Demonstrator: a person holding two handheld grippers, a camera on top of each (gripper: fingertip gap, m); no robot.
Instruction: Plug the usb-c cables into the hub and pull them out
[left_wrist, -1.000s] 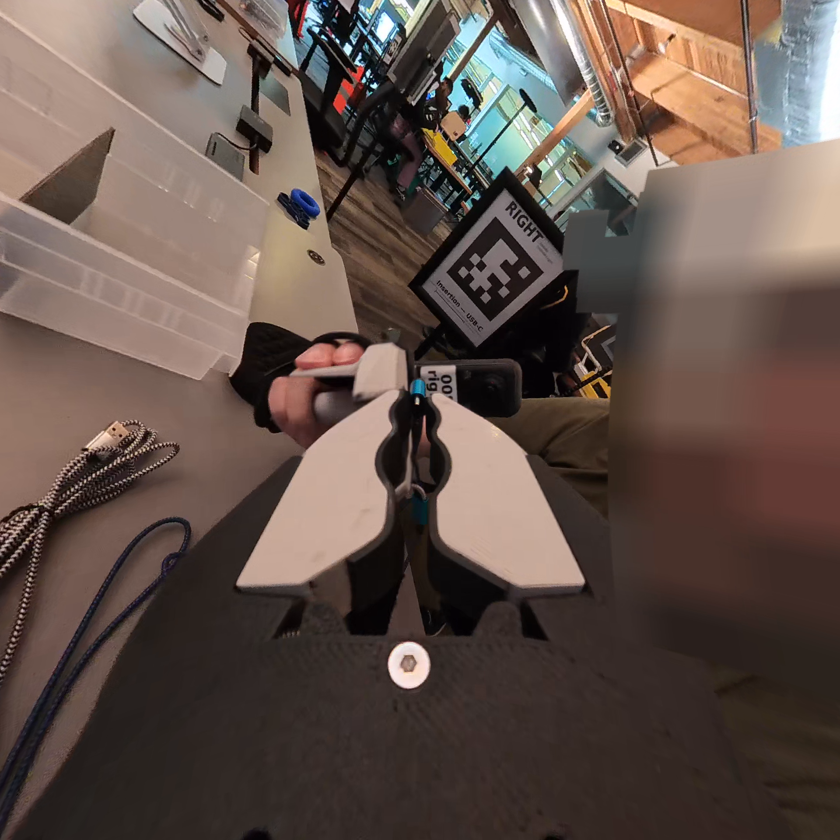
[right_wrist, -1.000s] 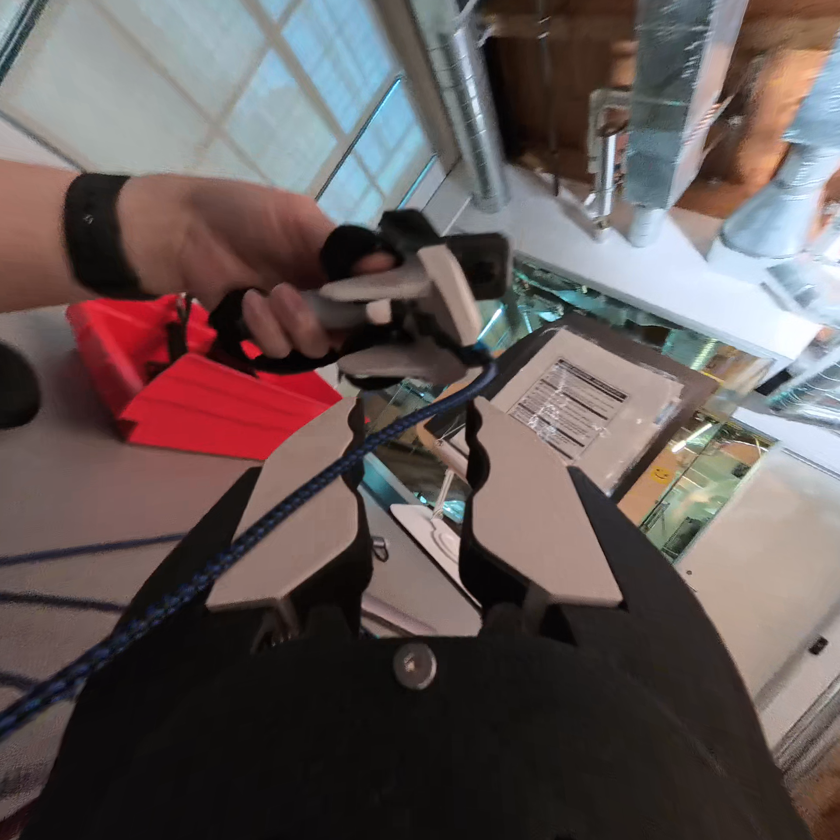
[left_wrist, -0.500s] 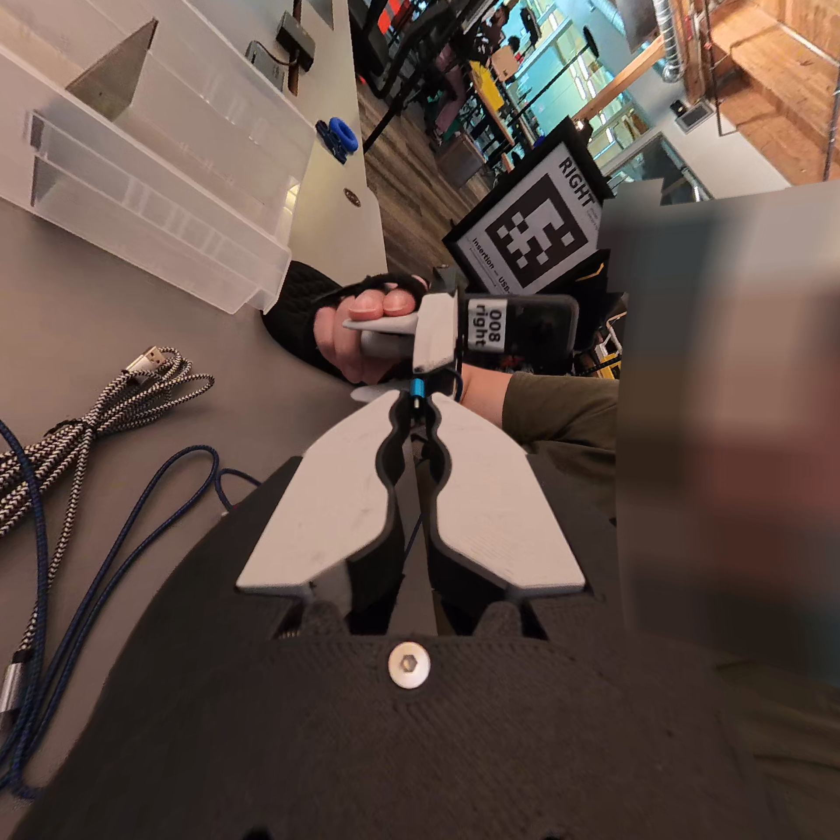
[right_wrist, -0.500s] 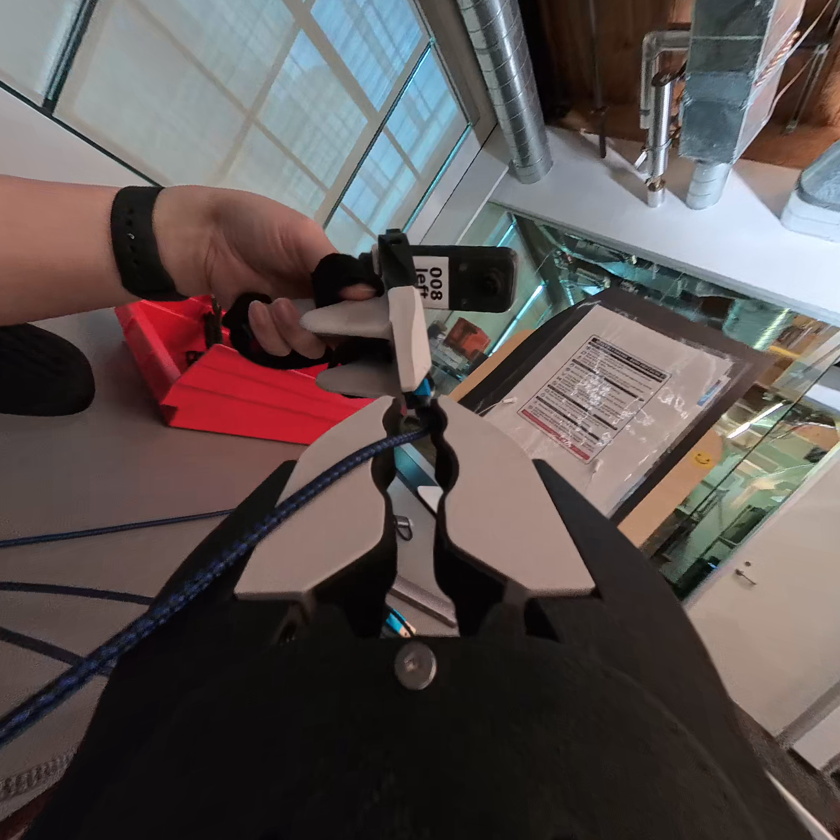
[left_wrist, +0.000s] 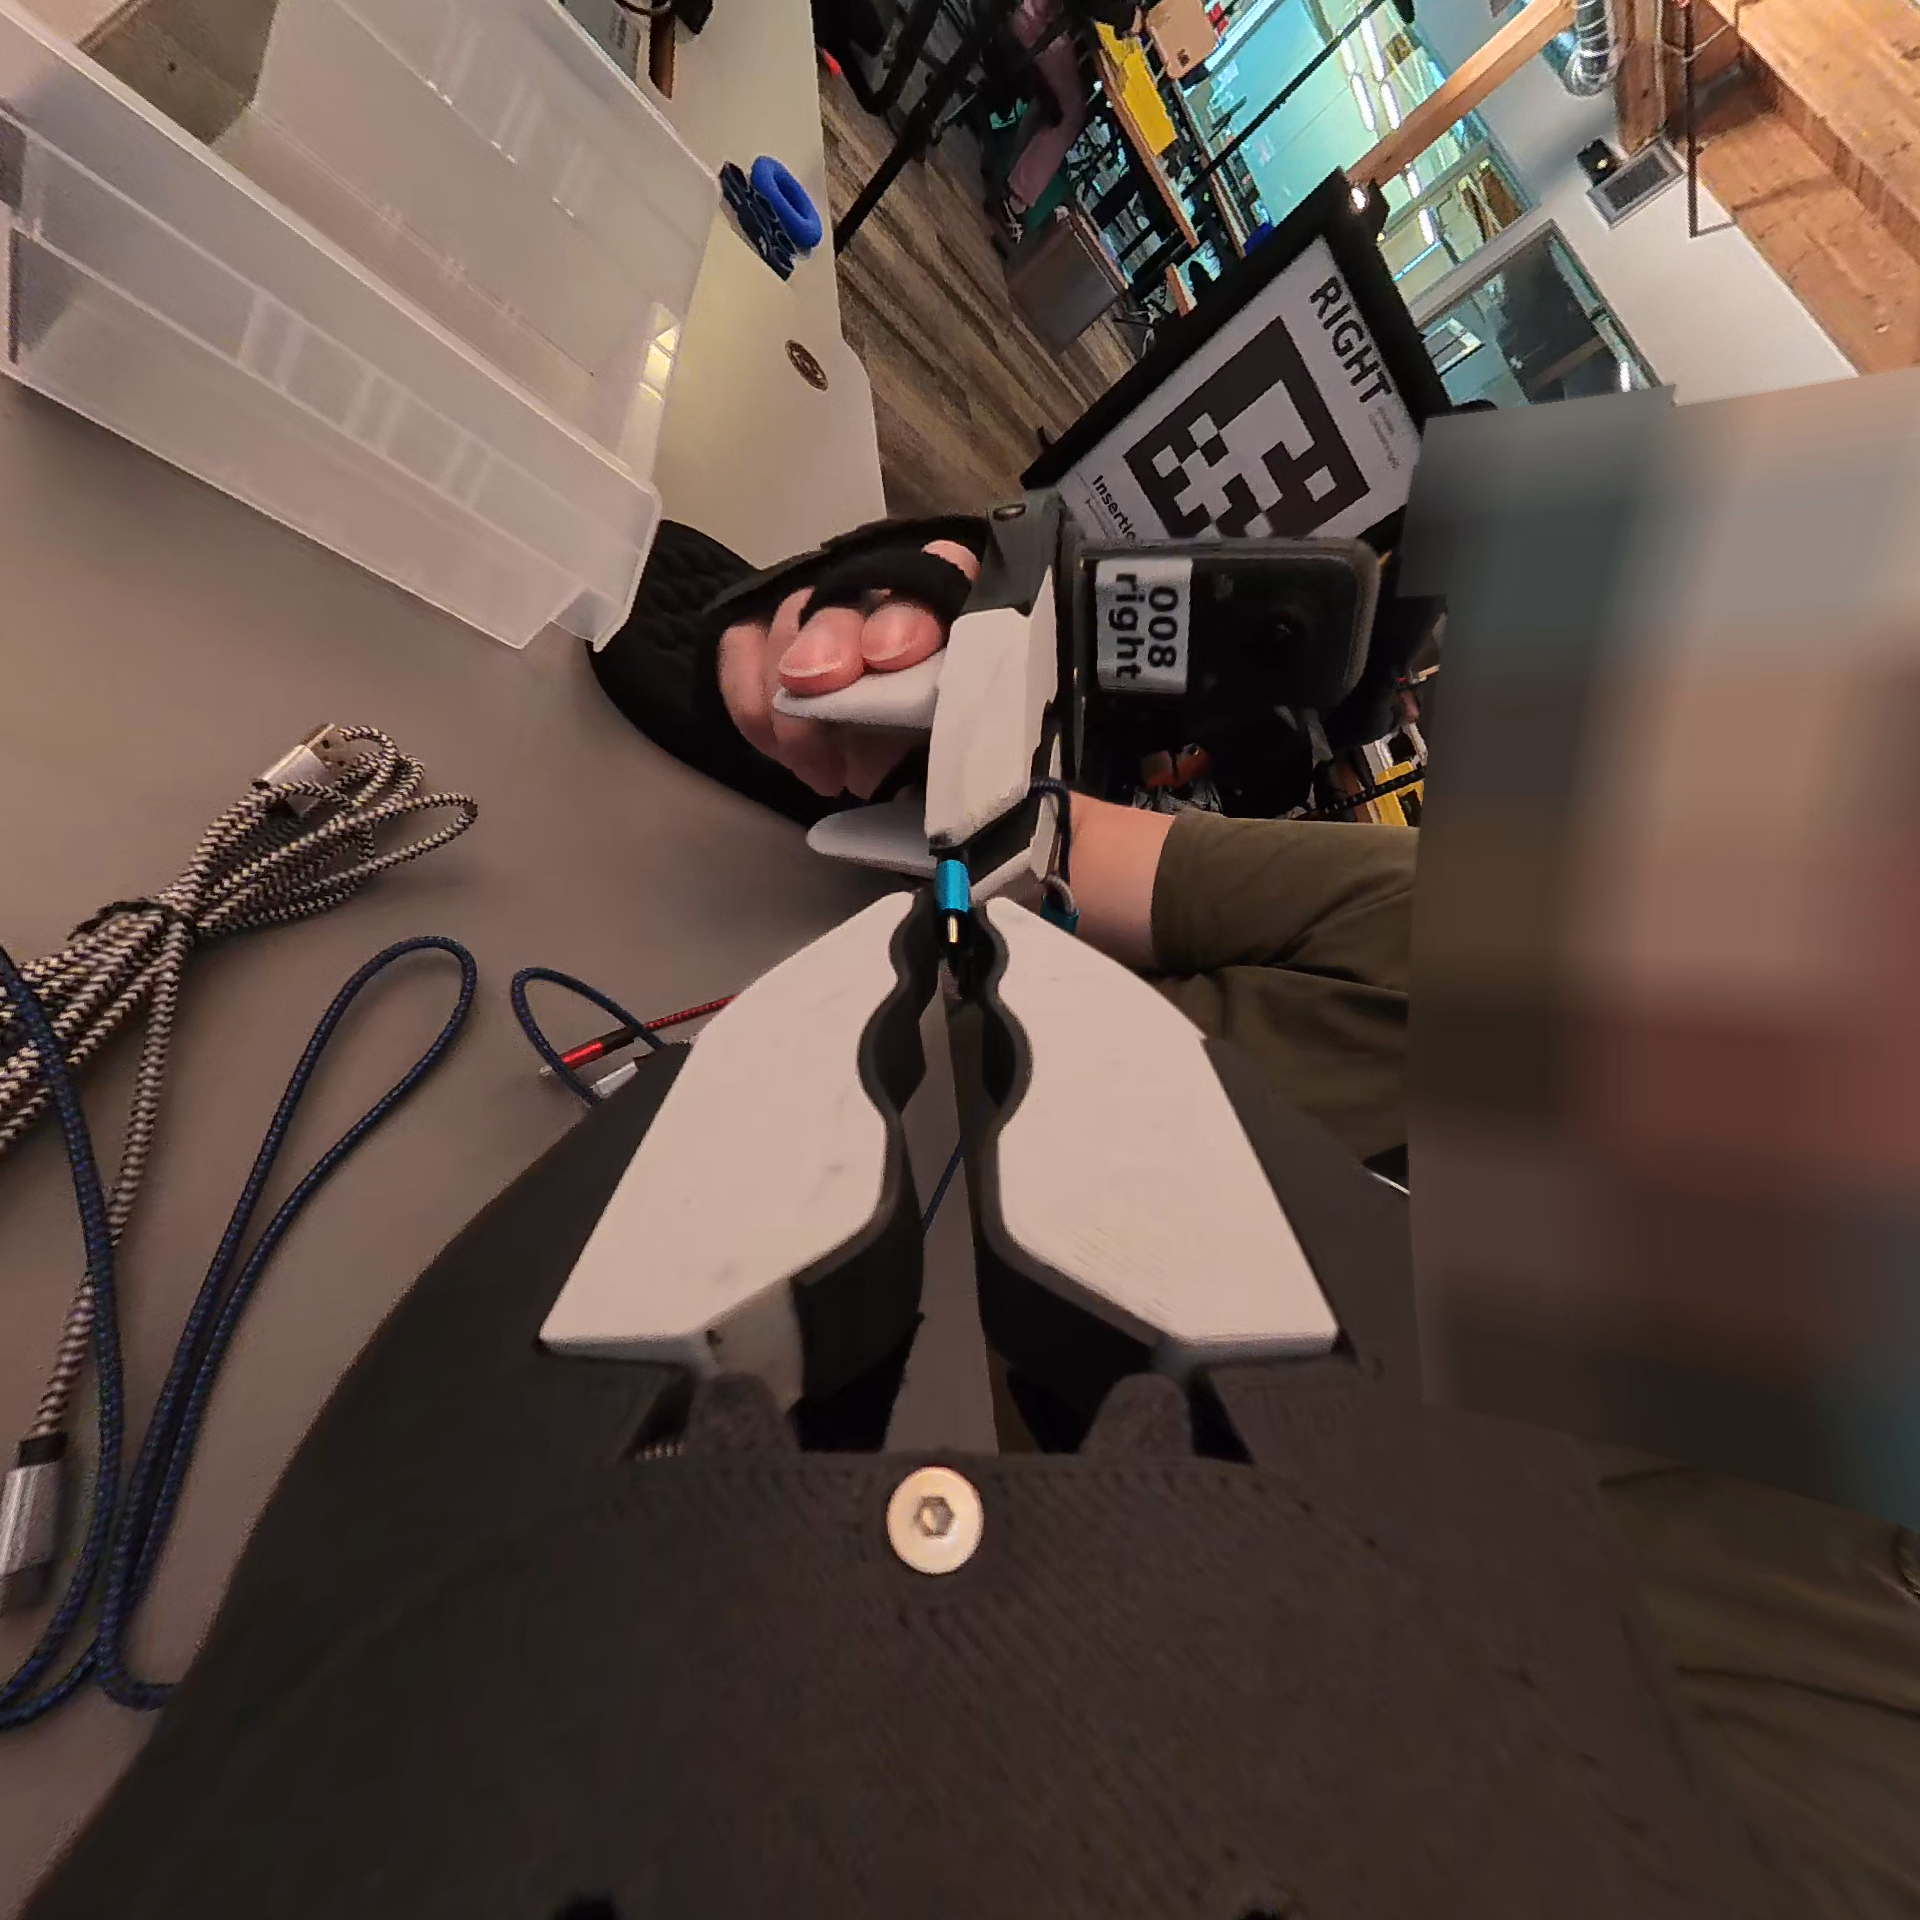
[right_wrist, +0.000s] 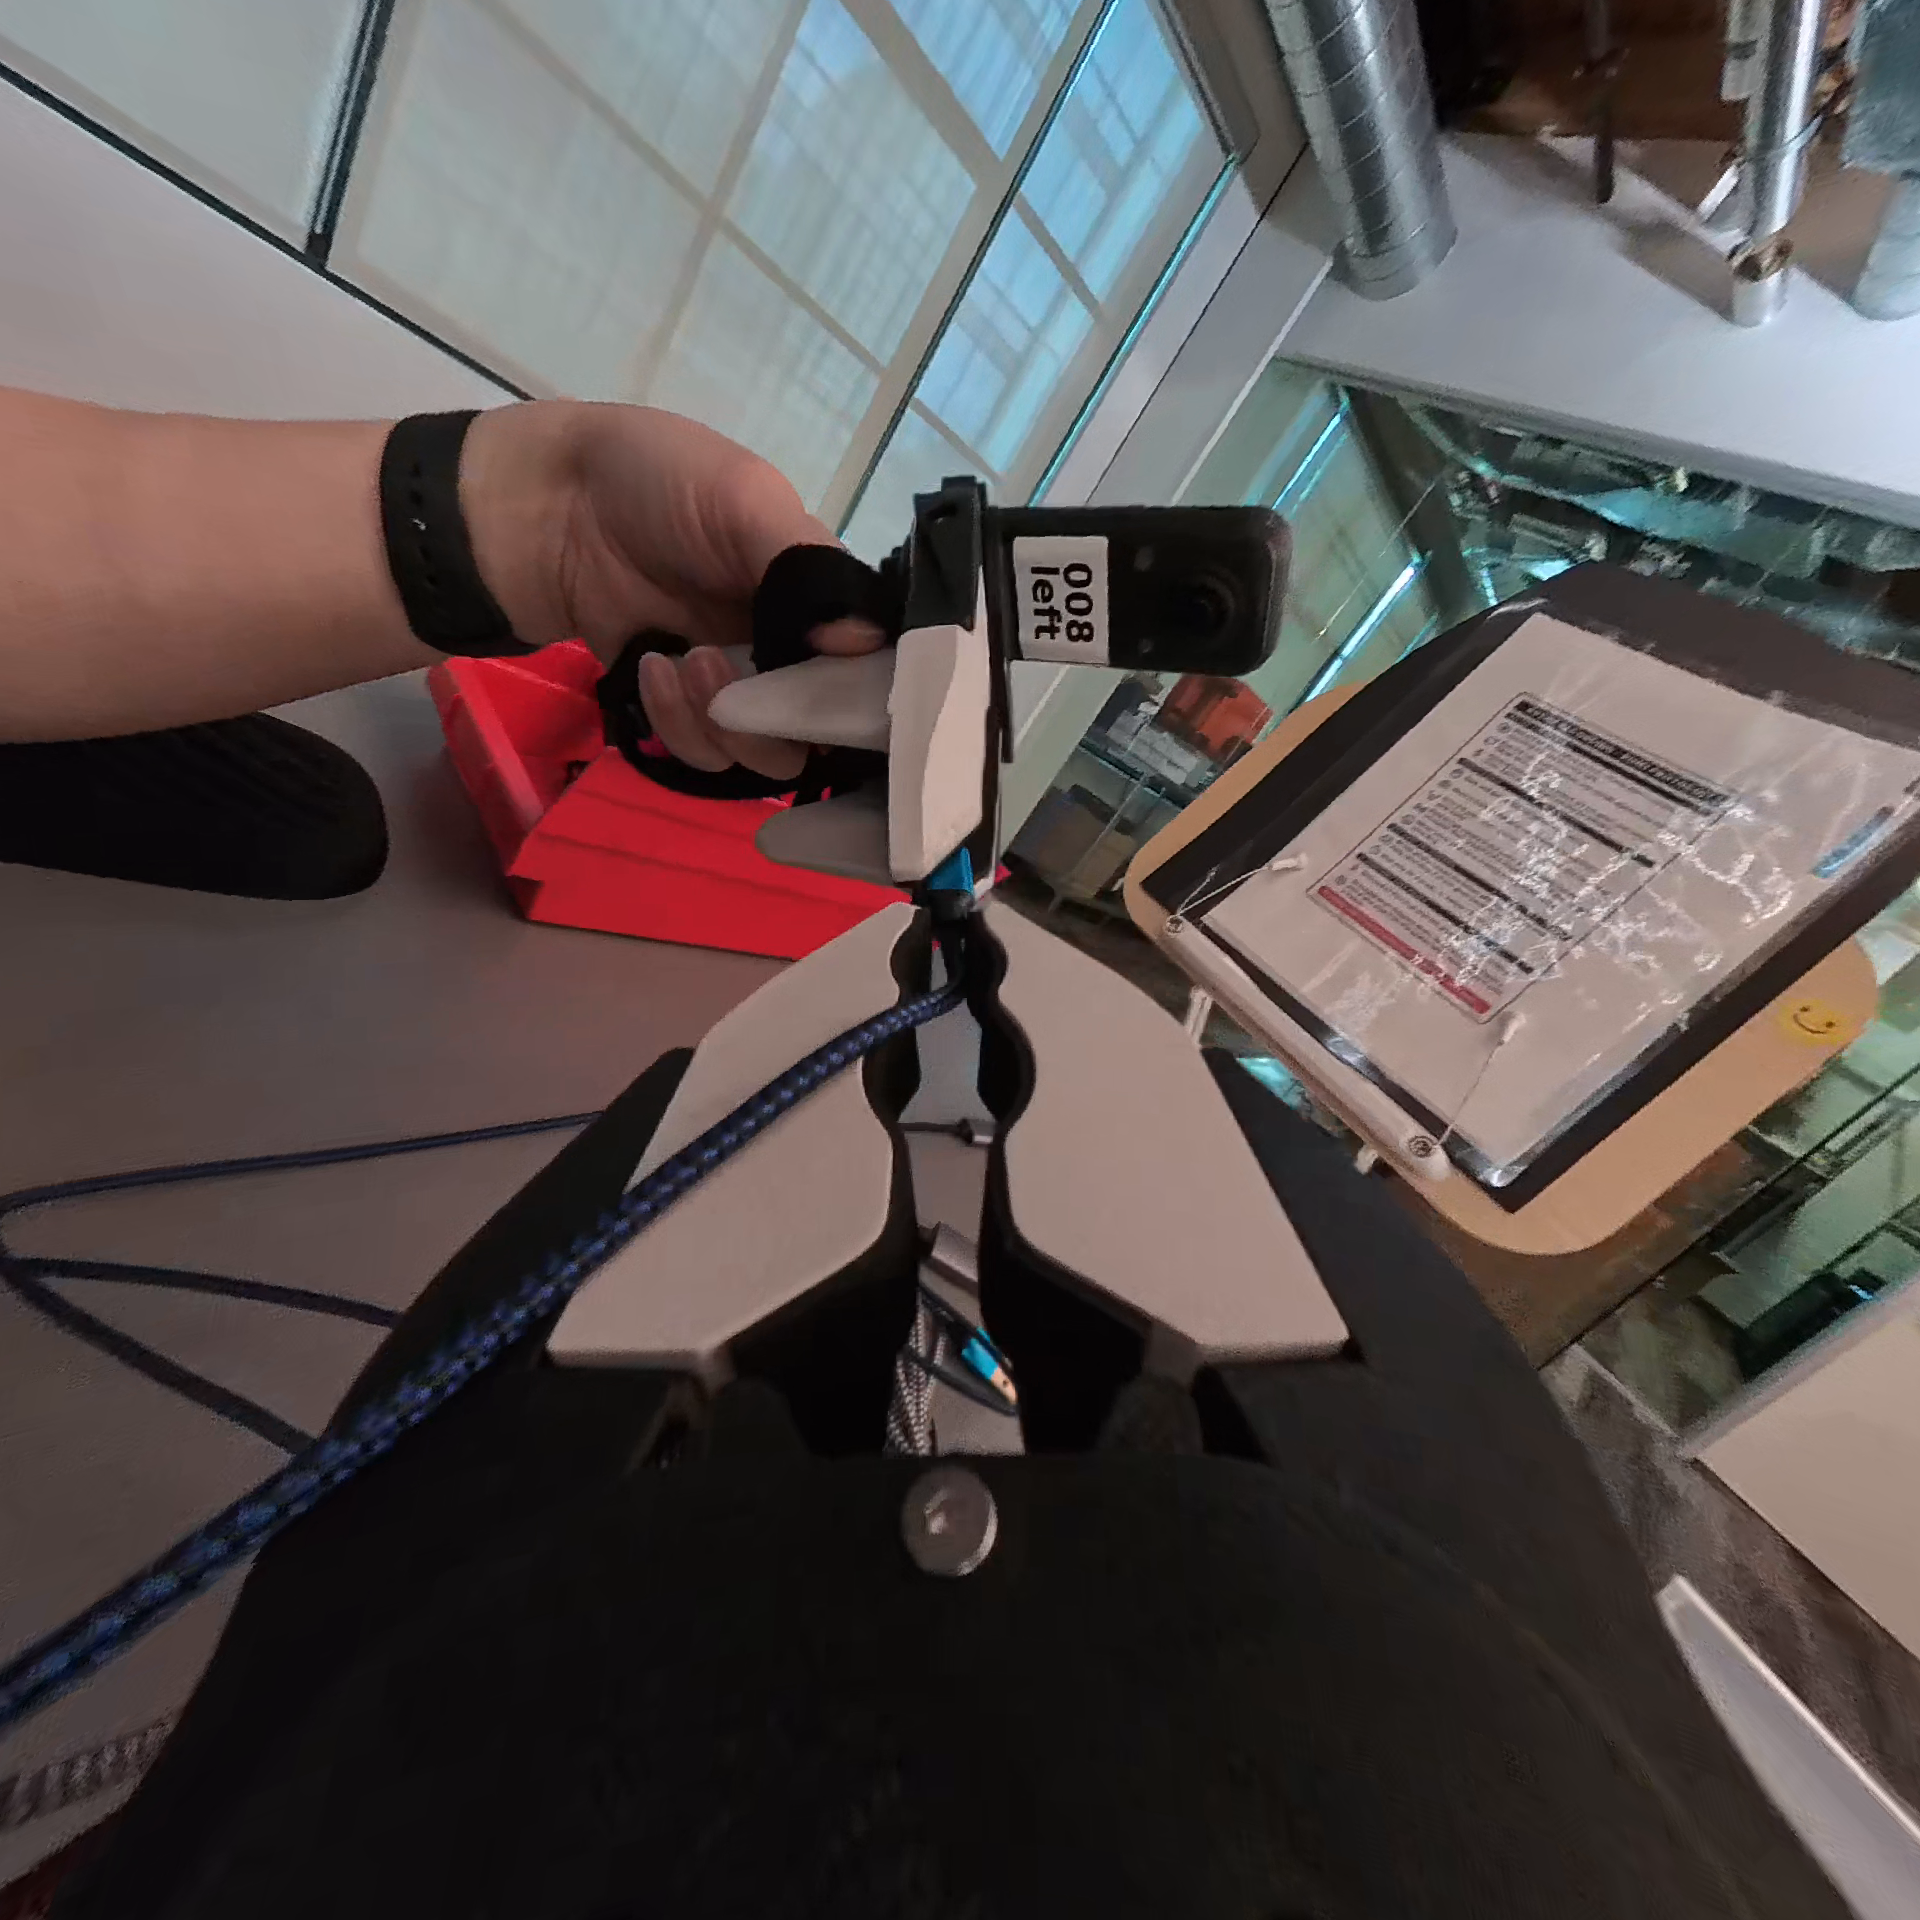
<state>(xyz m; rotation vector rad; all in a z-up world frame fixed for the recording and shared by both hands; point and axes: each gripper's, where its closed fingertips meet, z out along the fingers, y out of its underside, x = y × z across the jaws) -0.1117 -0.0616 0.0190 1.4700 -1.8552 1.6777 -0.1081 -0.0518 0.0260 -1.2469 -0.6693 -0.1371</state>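
Observation:
My left gripper (left_wrist: 951, 928) is shut on a thin dark hub (left_wrist: 954, 1081), which I see edge-on between the fingers. My right gripper (right_wrist: 956, 940) is shut on a dark blue braided cable (right_wrist: 623, 1216) just behind its light blue usb-c plug (right_wrist: 951, 871). The two grippers point tip to tip above the grey table (left_wrist: 312, 675). In the left wrist view the plug (left_wrist: 950, 886) sticks out of the right gripper (left_wrist: 966, 842). Its metal tip sits at the hub's end. I cannot tell whether it is seated in a port.
A clear plastic bin (left_wrist: 364, 312) stands at the back left. Black-and-white braided cables (left_wrist: 260, 862), blue cable loops (left_wrist: 312, 1091) and a red cable (left_wrist: 665, 1023) lie on the table. A red bin (right_wrist: 644, 842) and a propped instruction board (right_wrist: 1507, 883) stand behind the left gripper. Only a small space, under 4 cm, lies between the two pairs of fingers.
My right gripper, open around the blue cable a second ago, has shut on it behind the plug. Both grippers have come closer together and tilted lower over the table.

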